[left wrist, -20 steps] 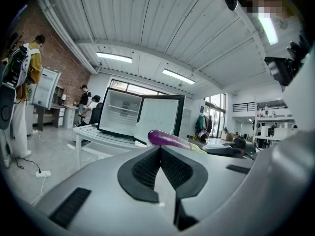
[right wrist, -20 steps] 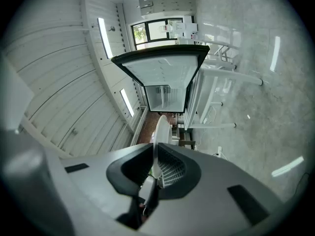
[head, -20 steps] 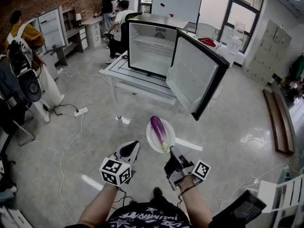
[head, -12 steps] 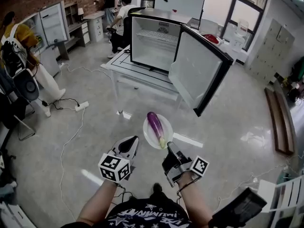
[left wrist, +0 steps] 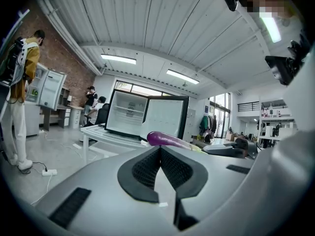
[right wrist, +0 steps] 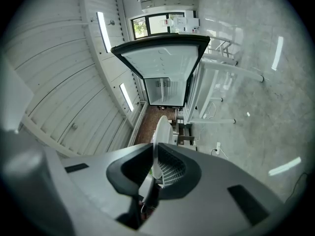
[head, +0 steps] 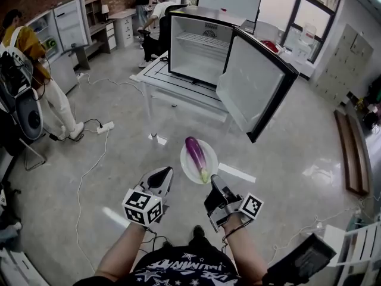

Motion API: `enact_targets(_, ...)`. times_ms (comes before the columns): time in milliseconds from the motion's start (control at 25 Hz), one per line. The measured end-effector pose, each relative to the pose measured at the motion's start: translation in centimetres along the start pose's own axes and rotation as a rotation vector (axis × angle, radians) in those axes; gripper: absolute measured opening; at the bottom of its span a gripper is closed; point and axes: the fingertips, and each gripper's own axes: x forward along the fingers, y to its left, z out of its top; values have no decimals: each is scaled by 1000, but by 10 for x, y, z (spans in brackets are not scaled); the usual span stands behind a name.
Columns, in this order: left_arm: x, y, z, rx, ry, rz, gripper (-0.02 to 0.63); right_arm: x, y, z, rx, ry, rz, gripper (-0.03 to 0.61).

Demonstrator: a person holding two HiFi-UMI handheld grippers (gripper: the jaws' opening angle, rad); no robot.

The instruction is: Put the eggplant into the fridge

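A white plate (head: 185, 159) is held by its near rim in the right gripper (head: 213, 182), just below the middle of the head view, with the jaws closed on the plate's edge. In the right gripper view the plate (right wrist: 160, 131) is seen edge-on between the pads. The purple eggplant (head: 195, 152) is laid on the plate, its green stem end toward the gripper. The left gripper (head: 162, 175) is held beside it, lower left of the plate, with its jaws pressed together and nothing between them. The fridge (head: 199, 47) is set on a white table (head: 156, 78) at the upper centre, and its door (head: 253, 91) is swung wide to the right. The shelves inside appear bare, though the far interior is poorly shown.
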Motion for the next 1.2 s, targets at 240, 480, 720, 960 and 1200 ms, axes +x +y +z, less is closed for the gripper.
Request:
enact_targets(240,-16,4,-2,5,3,-1,9,2,4,-14,-12,5,6,25)
enact_targets(480,-37,11,-9,4,4,-8,9,0,5,-38,-19,6,19,25)
enact_targets(720,-60,20,-11,-2,9,-9,9,2,8,-62,-11,5,18,25)
enact_targets(960,-75,30,-18,-17,7,-4,9,1,5,-81,0,0,15,25)
enact_targets(1200,-71,34,-26,-38,20,3,9,3,0,-81,12,6,0,25)
